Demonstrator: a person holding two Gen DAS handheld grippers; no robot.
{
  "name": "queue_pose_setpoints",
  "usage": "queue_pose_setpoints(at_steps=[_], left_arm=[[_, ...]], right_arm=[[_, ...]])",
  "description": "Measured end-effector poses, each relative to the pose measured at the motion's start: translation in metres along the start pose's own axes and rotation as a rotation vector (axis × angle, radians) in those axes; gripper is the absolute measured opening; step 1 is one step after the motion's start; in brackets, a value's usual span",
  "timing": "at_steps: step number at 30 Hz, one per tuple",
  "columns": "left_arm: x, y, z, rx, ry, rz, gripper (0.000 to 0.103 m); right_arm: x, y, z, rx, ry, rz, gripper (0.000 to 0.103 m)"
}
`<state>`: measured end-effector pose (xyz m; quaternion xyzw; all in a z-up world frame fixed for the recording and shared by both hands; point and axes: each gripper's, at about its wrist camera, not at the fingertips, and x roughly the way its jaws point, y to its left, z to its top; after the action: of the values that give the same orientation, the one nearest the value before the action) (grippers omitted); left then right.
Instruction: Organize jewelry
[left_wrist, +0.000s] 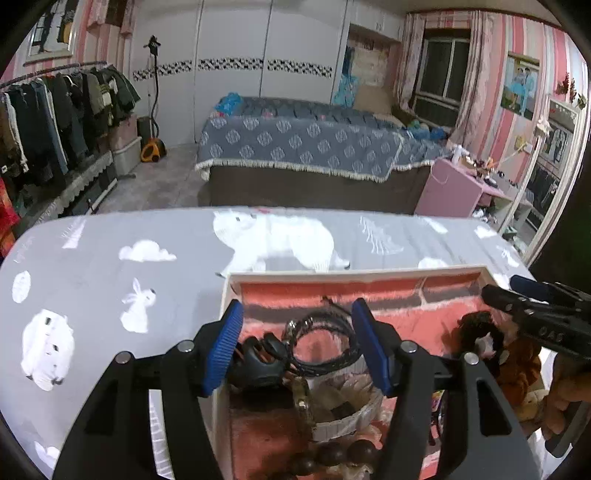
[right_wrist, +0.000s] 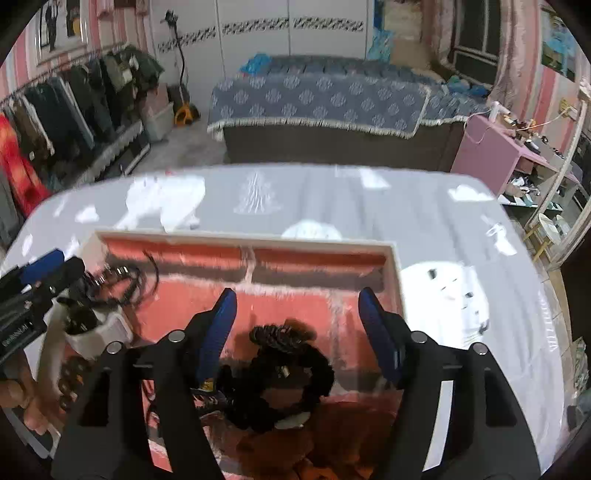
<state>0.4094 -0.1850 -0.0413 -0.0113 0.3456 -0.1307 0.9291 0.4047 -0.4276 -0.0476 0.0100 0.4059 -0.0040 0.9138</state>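
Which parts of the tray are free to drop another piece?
Free: the two narrow back compartments along the tray's far wall, and the pink floor ahead of the dark scrunchie. Crowded: the near-left corner with black cords and wooden beads.

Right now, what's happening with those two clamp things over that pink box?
A person is sorting jewelry into a pink-lined tray on a table with a grey animal-print cloth. The left gripper is over a coiled black cord bracelet, and the right gripper is over a dark braided bracelet. Both have their fingers apart, gripping nothing; the pieces lie in the tray. A string of brown wooden beads sits nearer the left camera.
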Motion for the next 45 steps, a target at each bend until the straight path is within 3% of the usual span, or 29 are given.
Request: queue_pose_setpoints(at_steps=[3, 7, 11, 18, 20, 22, 25, 28, 33, 36, 40, 45], left_arm=[[-0.025, -0.001, 0.012, -0.001, -0.062, 0.009, 0.063], [-0.08, -0.007, 0.027, 0.002, -0.191, 0.034, 0.078], [-0.126, -0.008, 0.03, -0.002, -0.27, 0.028, 0.079], [-0.199, 0.004, 0.011, 0.024, -0.362, 0.089, 0.091], [-0.218, 0.014, 0.0, 0.024, -0.379, 0.107, 0.099], [-0.236, 0.025, -0.017, 0.027, -0.399, 0.122, 0.099], [-0.248, 0.046, -0.048, 0.033, -0.398, 0.098, 0.099], [-0.251, 0.064, -0.089, 0.035, -0.366, 0.142, 0.099], [-0.251, 0.075, -0.148, 0.069, -0.334, 0.252, 0.099], [-0.248, 0.072, -0.174, 0.066, -0.39, 0.264, 0.099], [-0.246, 0.066, -0.184, 0.069, -0.417, 0.219, 0.099], [-0.232, 0.064, -0.192, 0.071, -0.382, 0.211, 0.099]], right_arm=[[-0.023, -0.005, 0.007, 0.01, -0.057, -0.003, 0.074], [-0.071, -0.013, 0.019, 0.033, -0.167, -0.001, 0.081], [-0.123, -0.014, 0.022, 0.04, -0.283, -0.008, 0.085], [-0.216, 0.004, 0.011, 0.013, -0.477, -0.026, 0.094], [-0.234, 0.014, 0.004, -0.006, -0.509, -0.021, 0.095], [-0.251, 0.031, -0.013, -0.044, -0.54, -0.021, 0.098], [-0.255, 0.048, -0.052, -0.08, -0.55, -0.009, 0.098], [-0.242, 0.057, -0.105, -0.109, -0.533, 0.051, 0.098], [-0.212, 0.068, -0.187, -0.128, -0.463, 0.043, 0.098], [-0.209, 0.064, -0.211, -0.085, -0.449, 0.061, 0.098], [-0.214, 0.062, -0.232, -0.051, -0.488, 0.034, 0.098], [-0.215, 0.047, -0.229, -0.004, -0.518, 0.01, 0.098]])
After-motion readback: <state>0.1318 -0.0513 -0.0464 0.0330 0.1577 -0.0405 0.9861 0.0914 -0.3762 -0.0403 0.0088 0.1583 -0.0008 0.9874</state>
